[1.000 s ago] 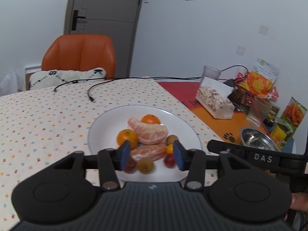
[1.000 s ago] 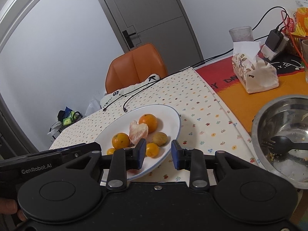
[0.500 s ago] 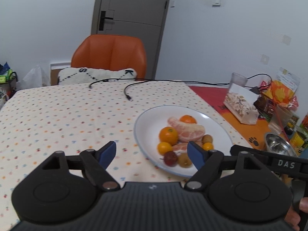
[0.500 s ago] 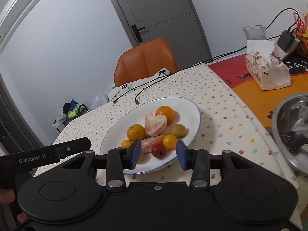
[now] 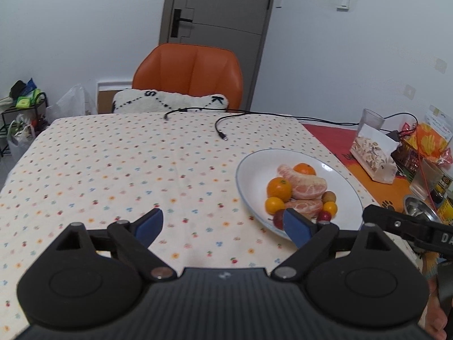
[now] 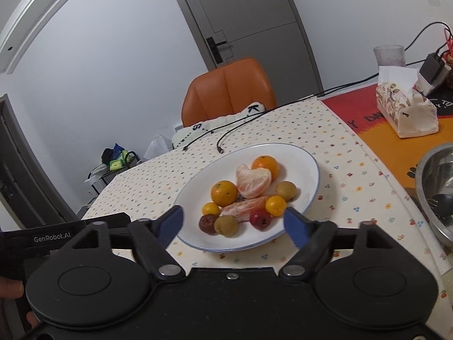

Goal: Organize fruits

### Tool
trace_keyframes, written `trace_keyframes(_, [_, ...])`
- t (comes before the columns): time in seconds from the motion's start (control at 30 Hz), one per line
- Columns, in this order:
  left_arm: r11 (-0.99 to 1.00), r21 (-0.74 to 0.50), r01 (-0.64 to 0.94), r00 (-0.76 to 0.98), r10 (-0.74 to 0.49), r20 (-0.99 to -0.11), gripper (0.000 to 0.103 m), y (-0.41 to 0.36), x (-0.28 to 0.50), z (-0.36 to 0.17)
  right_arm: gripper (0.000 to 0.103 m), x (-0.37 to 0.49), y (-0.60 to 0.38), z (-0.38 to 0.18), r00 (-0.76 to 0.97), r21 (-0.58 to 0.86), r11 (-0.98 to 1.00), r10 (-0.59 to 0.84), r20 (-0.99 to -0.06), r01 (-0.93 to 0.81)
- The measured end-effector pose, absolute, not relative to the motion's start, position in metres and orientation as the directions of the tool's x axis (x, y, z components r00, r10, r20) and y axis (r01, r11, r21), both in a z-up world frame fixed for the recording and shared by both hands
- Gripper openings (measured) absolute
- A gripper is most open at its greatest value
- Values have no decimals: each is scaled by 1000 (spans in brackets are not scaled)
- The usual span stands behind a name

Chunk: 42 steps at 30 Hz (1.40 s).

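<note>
I'm seeing fruits (image 6: pixel 246 198) lying heaped on plate (image 6: pixel 305 167), oranges, peeled segments, small red, yellow, brown ones touching.

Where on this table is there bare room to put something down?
The spotted tablecloth lies bare between the white plate and its far left edge, up to the black cable near the orange chair. It is crowded beyond the plate: tissue pack, metal bowl, snack packets.
</note>
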<state>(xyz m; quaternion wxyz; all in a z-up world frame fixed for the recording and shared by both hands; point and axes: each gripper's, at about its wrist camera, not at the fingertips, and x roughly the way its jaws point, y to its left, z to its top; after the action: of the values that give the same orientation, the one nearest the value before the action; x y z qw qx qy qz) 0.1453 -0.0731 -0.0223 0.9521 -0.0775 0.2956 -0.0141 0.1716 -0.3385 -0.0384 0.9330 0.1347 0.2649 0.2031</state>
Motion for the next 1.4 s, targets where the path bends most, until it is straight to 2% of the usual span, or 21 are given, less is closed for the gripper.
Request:
trace_keyframes(0.17, [985, -164, -45, 828, -55, -558, 93, -61, 134, -18, 97, 167, -332, -33, 775, 357, 876, 462, -431, -324])
trace_keyframes(0.23, [985, -164, -50, 832, -49, -553, 96, -56, 129, -16, 103, 164, -329, -30, 772, 358, 872, 470, -428, -333])
trace_keyframes(0.47, [982, -173, -77, 844, -28, -536, 103, -37, 110, -6, 103, 154, -312, -22, 762, 344, 862, 496, -416, -373])
trace_keyframes(1.13, [980, -166, -108, 849, 4, -529, 103, -2, 62, 13, 103, 121, -274, 3, 723, 301, 841, 540, -430, -449])
trace_keyframes(1.4, [982, -163, -91, 866, -2, -499, 103, 5, 38, 24, 103, 108, -263, 17, 698, 312, 829, 559, -447, -464])
